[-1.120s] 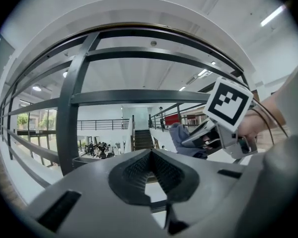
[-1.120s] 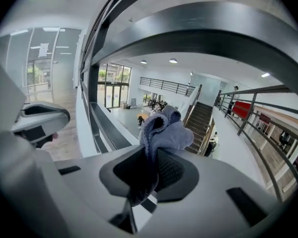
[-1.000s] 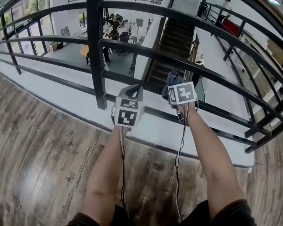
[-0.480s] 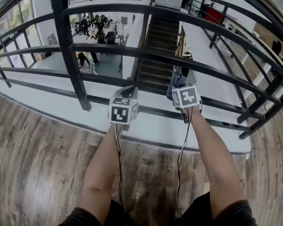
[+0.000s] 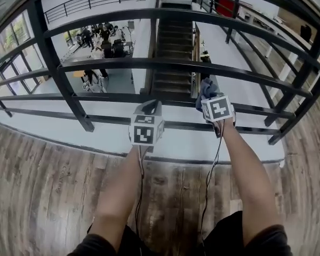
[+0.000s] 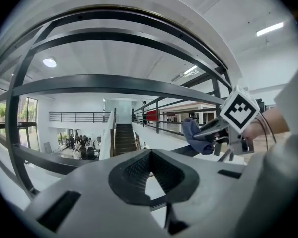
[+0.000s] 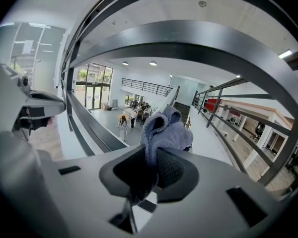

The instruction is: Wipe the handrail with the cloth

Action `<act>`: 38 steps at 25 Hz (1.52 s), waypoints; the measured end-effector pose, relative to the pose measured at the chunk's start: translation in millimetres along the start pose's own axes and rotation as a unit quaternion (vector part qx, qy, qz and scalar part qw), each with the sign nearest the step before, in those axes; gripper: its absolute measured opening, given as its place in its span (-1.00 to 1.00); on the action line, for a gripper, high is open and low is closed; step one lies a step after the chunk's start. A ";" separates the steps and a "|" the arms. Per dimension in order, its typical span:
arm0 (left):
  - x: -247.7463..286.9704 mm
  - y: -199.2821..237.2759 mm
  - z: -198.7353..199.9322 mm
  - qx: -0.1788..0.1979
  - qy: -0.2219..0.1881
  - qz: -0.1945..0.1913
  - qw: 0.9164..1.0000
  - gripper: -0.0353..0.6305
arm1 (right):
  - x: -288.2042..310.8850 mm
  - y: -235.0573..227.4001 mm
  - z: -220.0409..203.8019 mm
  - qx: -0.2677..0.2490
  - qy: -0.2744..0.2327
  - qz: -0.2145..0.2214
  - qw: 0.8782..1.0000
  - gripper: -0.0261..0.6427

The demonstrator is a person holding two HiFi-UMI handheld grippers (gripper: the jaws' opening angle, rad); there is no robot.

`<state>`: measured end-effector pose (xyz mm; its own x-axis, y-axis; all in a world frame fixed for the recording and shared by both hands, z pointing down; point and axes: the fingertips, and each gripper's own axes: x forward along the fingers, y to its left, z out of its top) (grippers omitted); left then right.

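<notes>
Claw on the left (image 5: 149,108) sits in the middle of the head view, with its marker cube facing up. The claw on the right (image 5: 208,91) is just beside it, a bit higher in the frame. A blue-grey cloth (image 5: 207,87) sticks out of its tip. The cloth is right by one of the low bars of the black handrail (image 5: 149,63), but I cannot tell if it touches. Two bare arms (image 5: 117,196) reach up from the bottom of the frame over a wooden floor (image 5: 37,196). Past the bars, far below, there are stairs (image 5: 173,63) and some people (image 5: 96,39) in the upper left.

In the left gripper view, the left claw (image 6: 151,175) fills the bottom of the frame. Its two sides are pressed together, with only a small hole between the dark pads. Nothing is in it. The handrail (image 6: 114,83) curves across the top. At the right, the other claw (image 6: 204,134) pinches the cloth (image 6: 192,133), close above a dark bar. The stairs (image 6: 123,138) show in the middle left.

In the right gripper view, the right claw (image 7: 151,175) is closed tight on the cloth (image 7: 166,130). The cloth bunches up out of the dark pads in the middle of the frame. The handrail (image 7: 188,43) bends wide over the top. The left claw (image 7: 54,102) peeks in at the left edge. People (image 7: 124,125) stand far below, near the middle.
</notes>
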<state>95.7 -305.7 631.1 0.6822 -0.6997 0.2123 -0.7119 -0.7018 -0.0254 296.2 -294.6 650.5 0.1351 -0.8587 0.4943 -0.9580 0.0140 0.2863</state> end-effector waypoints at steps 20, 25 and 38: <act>114.6 -244.4 57.3 -0.009 0.005 -0.092 0.996 -0.88 | -65.3 -220.6 -111.3 0.059 0.006 -0.063 0.996 -0.72; 144.3 -323.4 64.3 0.005 0.008 -0.136 0.991 -0.88 | -80.5 -296.8 -153.8 0.076 0.016 -0.093 0.993 -0.72; 180.6 -475.6 63.7 -0.005 0.012 -0.206 0.978 -0.88 | -120.0 -415.5 -233.8 0.105 0.049 -0.115 0.987 -0.72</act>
<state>568.1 -106.7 619.3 0.9078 -0.3534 0.2258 -0.3782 -0.9226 0.0765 737.2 -77.6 664.1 0.3696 -0.7727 0.5161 -0.9288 -0.2910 0.2295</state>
